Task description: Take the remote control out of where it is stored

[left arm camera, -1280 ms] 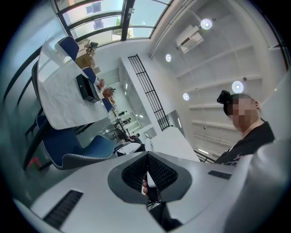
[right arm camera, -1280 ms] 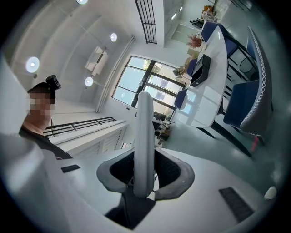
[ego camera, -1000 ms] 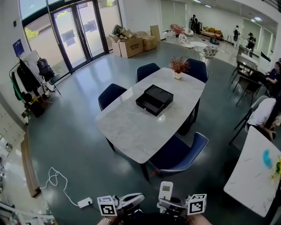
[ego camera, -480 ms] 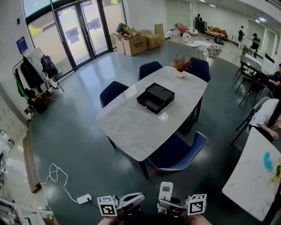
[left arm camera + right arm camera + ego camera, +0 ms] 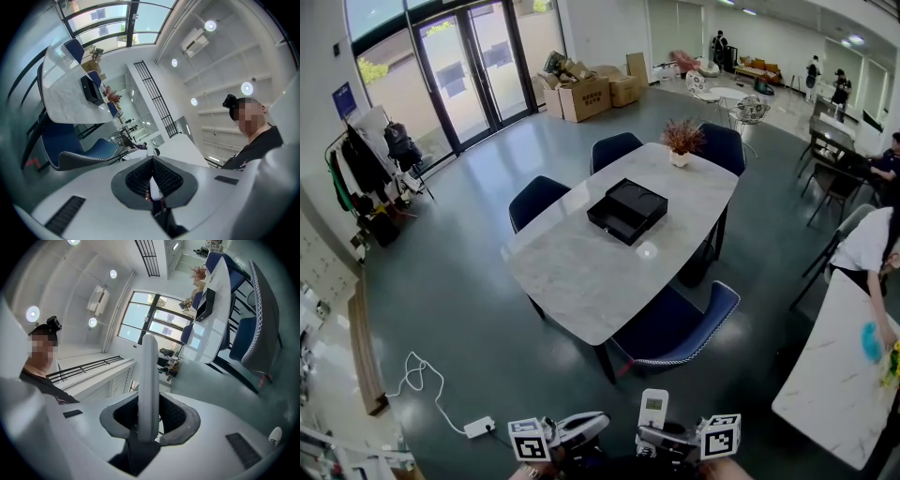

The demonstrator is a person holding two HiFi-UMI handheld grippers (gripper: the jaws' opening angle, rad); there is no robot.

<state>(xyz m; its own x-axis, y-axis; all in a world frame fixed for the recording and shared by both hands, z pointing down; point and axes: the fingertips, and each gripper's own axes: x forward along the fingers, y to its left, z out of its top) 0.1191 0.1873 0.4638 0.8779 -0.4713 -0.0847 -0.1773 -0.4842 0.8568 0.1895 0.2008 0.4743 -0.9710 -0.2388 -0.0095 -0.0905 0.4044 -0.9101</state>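
Remote control (image 5: 653, 409) was already out of storage: bottom centre of the head view, standing upright in the right gripper (image 5: 149, 423). Jaws were closed on its lower end, partly open as the body's width sets. Most of the body stuck out above the pads. In the right gripper view it sat edge-on between the pads, so contact looked narrow.

Left gripper (image 5: 151, 180) was just left of it at the bottom edge, jaws pressed together. I couldn't make out anything held in them.

Black box (image 5: 628, 212) sat open on the marble table (image 5: 572, 281) at frame centre, well apart from both grippers. My guess is that was the storage spot. No remote visible in it from here.

Risks as I judged them:
- Long overhang above the grip means leverage. A quick swing or a knock on the top end could pivot the remote in the pads or pop it out.
- Edge-on grip with a small pad area means a slip if the squeeze eased at all.
- Left gripper wasn't supporting it, so no backup if it went.
- Power strip (image 5: 478, 430) and white cable (image 5: 417, 380) lay on the floor at lower left, near the person. A step that way could snag and jolt the hold.
- Drop would land on hard floor, not the table.
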